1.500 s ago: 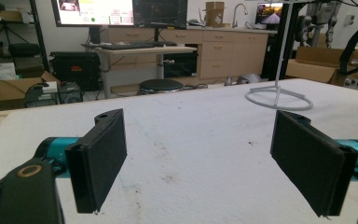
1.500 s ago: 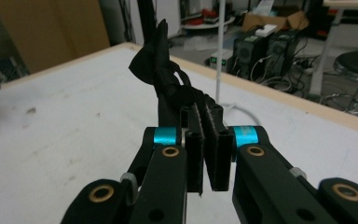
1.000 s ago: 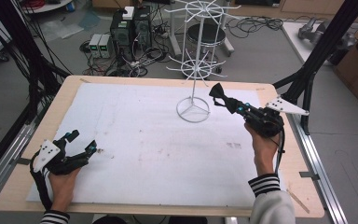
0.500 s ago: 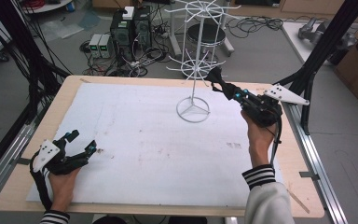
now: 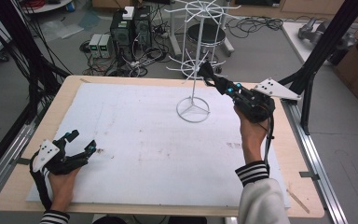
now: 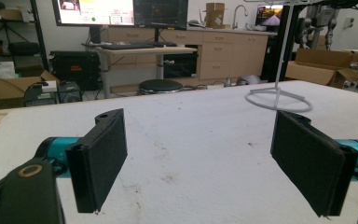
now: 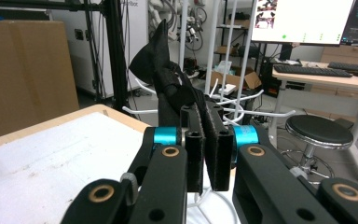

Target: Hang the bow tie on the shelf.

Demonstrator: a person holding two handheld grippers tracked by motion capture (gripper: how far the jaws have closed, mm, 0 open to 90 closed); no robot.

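Right gripper [image 5: 208, 74] raised, black cloth [image 7: 161, 58] clamped (long axis upright); white rack [image 5: 193, 60] alongside

Each gripper is black, with teal collars behind the jaws and brass-coloured rivets set in the linkage arms. The left gripper [image 5: 77, 144] carries flat rectangular pads [image 6: 103, 158] faced in dark, felt-like material (the right gripper's [image 7: 206, 140] pads look the same). A pale grey three-cornered plate [image 5: 277, 88] with small dark holes sits on top of the right gripper, and a similar one [image 5: 45, 153] on the left. A black cable [image 5: 266, 140] trails from the right gripper. The sleeves [image 5: 256, 191] are light grey with black-and-white striped cuffs
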